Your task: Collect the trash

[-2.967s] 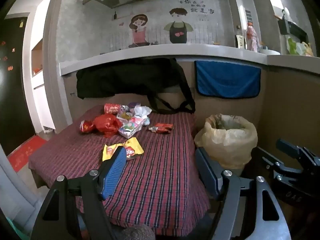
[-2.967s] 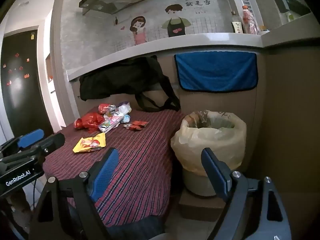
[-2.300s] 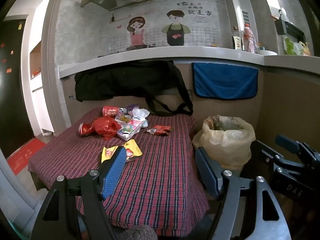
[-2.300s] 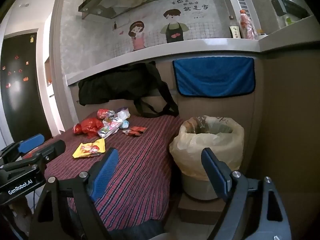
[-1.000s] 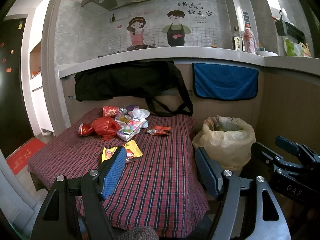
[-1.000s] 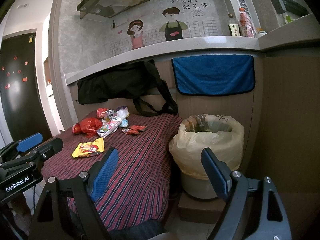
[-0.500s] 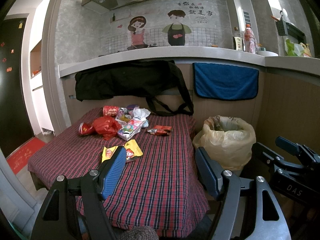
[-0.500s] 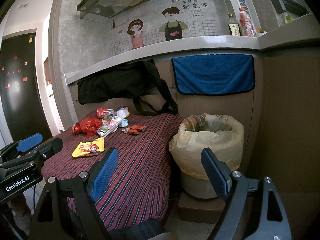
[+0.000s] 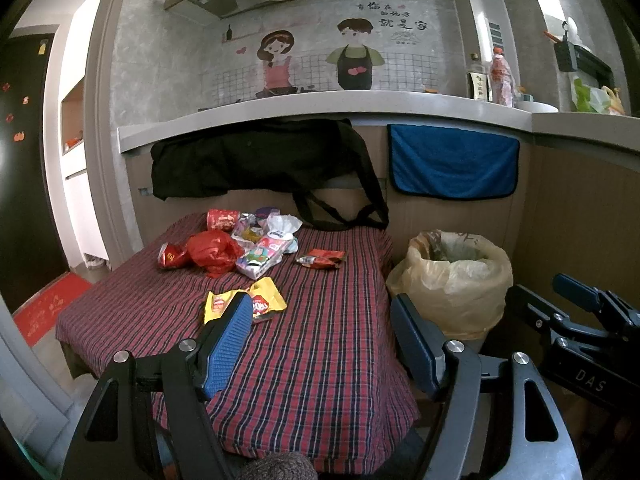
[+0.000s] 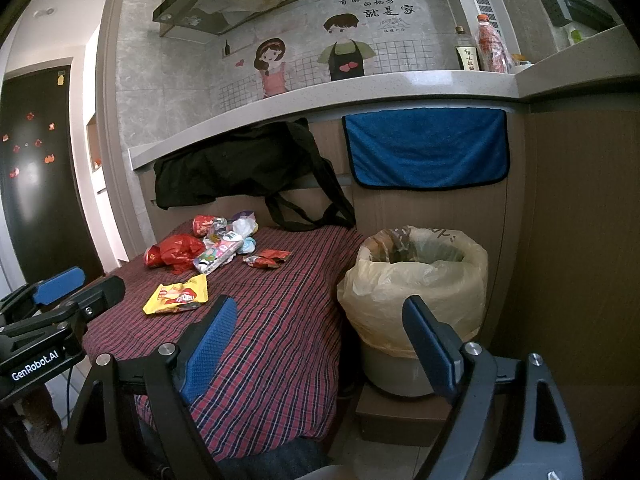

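plaid tablecloth [image 9: 320, 352] holds wrappers [image 9: 256, 246]; left gripper [image 9: 320, 344] and right gripper [image 10: 320, 344] both gape, holding nothing.

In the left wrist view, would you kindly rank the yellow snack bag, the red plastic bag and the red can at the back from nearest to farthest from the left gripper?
Measured from the left gripper:
1. Yellow snack bag, just beyond the left finger, on the near part of the plaid cloth.
2. Red plastic bag, farther back, on the left of the trash pile.
3. Red can, at the pile's far end, near the wall.
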A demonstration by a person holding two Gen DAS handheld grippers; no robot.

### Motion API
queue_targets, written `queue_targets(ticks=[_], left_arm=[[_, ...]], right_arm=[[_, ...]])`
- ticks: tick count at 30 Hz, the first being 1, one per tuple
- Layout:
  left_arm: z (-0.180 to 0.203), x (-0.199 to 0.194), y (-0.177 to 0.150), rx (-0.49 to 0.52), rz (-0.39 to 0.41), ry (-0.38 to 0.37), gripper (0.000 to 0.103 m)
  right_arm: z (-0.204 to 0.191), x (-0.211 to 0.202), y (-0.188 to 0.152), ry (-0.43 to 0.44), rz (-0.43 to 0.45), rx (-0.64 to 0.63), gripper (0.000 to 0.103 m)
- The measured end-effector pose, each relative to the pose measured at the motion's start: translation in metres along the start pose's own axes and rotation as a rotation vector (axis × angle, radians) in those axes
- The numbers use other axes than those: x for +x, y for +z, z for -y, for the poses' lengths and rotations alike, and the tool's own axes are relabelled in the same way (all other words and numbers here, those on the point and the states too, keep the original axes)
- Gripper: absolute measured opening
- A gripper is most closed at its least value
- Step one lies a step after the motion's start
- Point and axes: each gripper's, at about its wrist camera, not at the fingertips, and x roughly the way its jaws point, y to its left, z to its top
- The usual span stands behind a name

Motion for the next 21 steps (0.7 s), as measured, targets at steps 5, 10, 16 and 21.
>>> queue_targets(ticks=[5,10,16,21], left_arm=[[0.0,0.0,0.0,0.0,-0.001,0.0,0.071],[-0.002,0.001,-0.002,-0.004,-0.007,0.0,0.071],[-0.019,0.017,-0.002,-0.045,-0.051,0.022,0.071],[-0.046,0.037,0.008,-0.089,-0.069,0.072,0.071]], right_arm=[[0.0,0.0,0.001,0.0,0.0,0.0,0.083],[0.001,0.002,-0.001,0.001,-0.005,0.001,0.083],[0.002,0.013,0.0,0.001,-0.015,-0.014,0.083],[-0.013,0.032,0.015,0.032,-0.028,-0.051,0.083]])
